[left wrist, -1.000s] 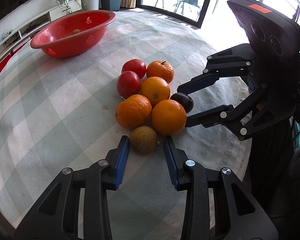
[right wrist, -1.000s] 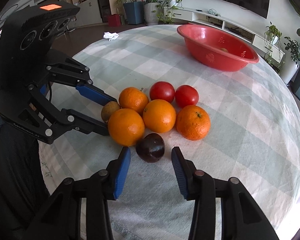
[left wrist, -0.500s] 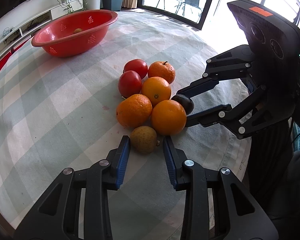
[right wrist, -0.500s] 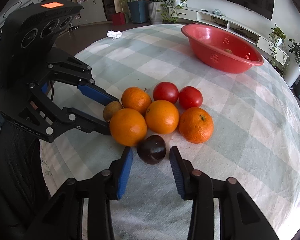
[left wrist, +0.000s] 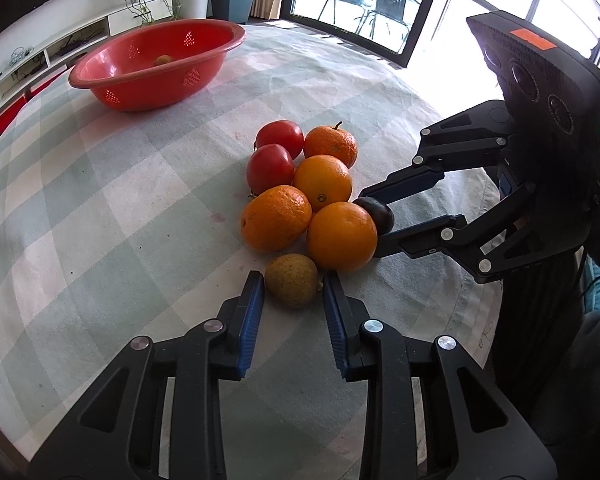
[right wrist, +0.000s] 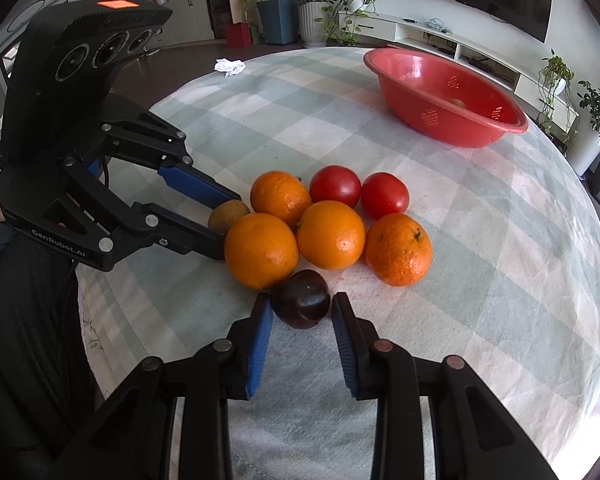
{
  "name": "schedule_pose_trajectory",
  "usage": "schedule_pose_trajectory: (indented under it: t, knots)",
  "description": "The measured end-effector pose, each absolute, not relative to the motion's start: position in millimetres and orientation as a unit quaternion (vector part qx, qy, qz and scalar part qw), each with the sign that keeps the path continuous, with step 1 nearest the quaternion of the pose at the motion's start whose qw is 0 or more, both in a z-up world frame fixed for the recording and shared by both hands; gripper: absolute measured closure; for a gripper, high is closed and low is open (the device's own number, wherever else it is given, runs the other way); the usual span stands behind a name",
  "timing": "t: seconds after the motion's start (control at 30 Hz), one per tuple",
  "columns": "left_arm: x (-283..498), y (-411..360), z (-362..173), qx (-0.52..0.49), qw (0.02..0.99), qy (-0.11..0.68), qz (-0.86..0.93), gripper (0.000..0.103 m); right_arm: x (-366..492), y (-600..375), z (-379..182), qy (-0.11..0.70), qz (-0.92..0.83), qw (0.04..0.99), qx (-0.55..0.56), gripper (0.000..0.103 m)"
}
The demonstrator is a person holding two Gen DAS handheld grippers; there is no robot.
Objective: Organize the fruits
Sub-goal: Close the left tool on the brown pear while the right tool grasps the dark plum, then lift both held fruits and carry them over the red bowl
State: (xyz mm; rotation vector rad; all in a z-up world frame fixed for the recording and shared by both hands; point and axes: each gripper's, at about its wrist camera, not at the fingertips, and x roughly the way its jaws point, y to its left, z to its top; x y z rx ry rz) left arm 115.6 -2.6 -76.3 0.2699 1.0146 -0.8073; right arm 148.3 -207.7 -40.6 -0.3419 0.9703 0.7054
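A cluster of fruit lies on the checked tablecloth: several oranges [left wrist: 342, 236], two tomatoes [left wrist: 270, 169], a brown-yellow kiwi-like fruit [left wrist: 293, 280] and a dark plum [right wrist: 301, 298]. My left gripper [left wrist: 293, 286] is open, its blue pads either side of the brown fruit. My right gripper [right wrist: 301, 304] is open around the dark plum; it also shows in the left wrist view [left wrist: 384, 216]. The left gripper shows in the right wrist view [right wrist: 220, 220]. A red basket [left wrist: 156, 68] with one fruit inside stands at the far side.
The round table's edge [left wrist: 476, 280] runs close behind the right gripper. A white crumpled cloth [right wrist: 229, 66] lies at the far table edge. Plants, a low TV cabinet and a glass door stand beyond the table.
Both grippers have moved forward and narrowed a little, so the brown fruit and the plum now sit between the fingertips. The fruit has not moved.
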Motion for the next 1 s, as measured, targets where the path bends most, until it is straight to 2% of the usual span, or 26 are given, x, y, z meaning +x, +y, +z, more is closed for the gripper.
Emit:
schedule_pose_trajectory:
  t: [0.27, 1.0]
  knots:
    - [114.3, -2.3, -75.8, 0.123, 0.79, 0.468, -0.375, 0.076, 148.0, -209.2, -39.9, 0.455, 0.329, 0.813, -0.153, 0.072]
    - [107.0, 12.0, -61.8, 0.103, 0.811, 0.455, -0.352, 0.076, 137.7, -221.9, -28.7, 0.447, 0.323, 0.824, -0.13, 0.073]
